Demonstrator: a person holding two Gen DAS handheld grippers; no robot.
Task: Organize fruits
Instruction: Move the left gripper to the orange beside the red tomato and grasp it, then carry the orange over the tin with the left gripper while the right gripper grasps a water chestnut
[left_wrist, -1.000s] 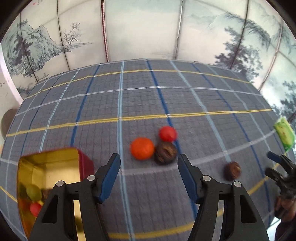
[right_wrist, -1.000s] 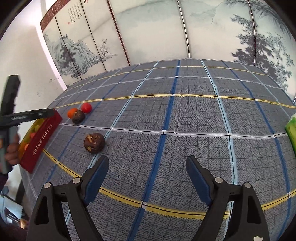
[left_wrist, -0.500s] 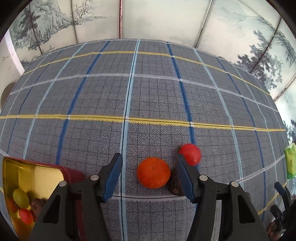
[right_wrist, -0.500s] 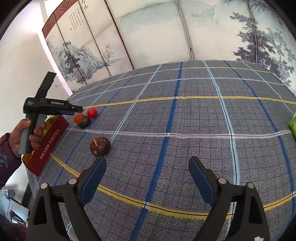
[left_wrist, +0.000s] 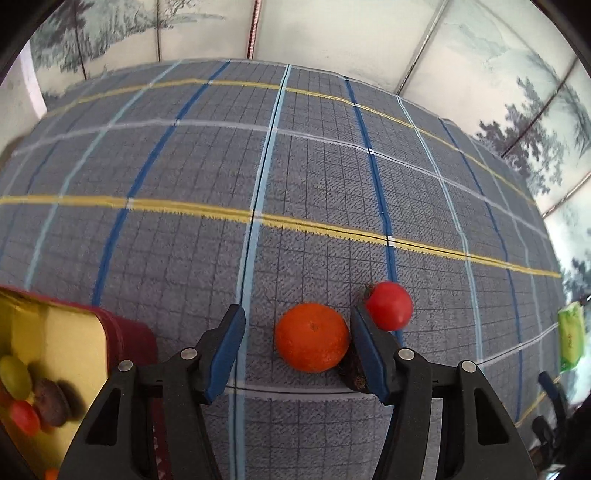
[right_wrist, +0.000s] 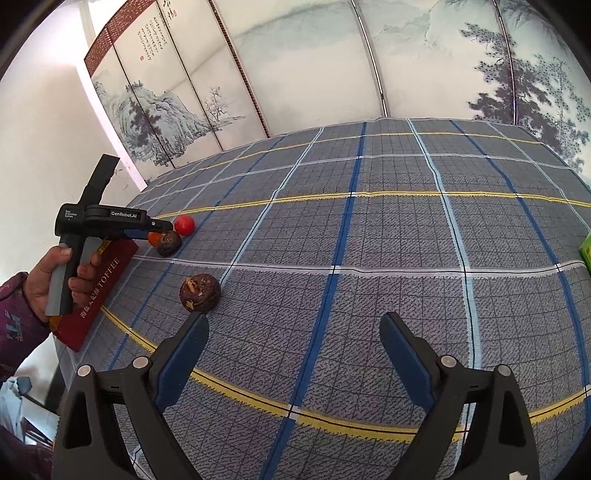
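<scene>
In the left wrist view an orange (left_wrist: 312, 336) lies on the plaid cloth between the open jaws of my left gripper (left_wrist: 297, 349), close to the right finger. A red tomato (left_wrist: 388, 305) lies just beyond that finger, and a dark brown fruit (left_wrist: 352, 367) is mostly hidden behind it. The red toffee tin (left_wrist: 59, 343) at the lower left holds several small fruits. In the right wrist view my right gripper (right_wrist: 291, 341) is open and empty, with another dark brown fruit (right_wrist: 199, 292) ahead of its left finger. The left gripper (right_wrist: 162, 225) hovers over the fruit cluster there.
A green packet lies at the cloth's right edge in the left wrist view (left_wrist: 570, 339) and the right wrist view (right_wrist: 585, 254). Painted folding screens (right_wrist: 332, 62) stand behind the table. The table's left edge runs beside the tin (right_wrist: 96, 291).
My left gripper has moved forward and down toward the orange, so the orange now sits between its fingers. The right gripper has barely moved.
</scene>
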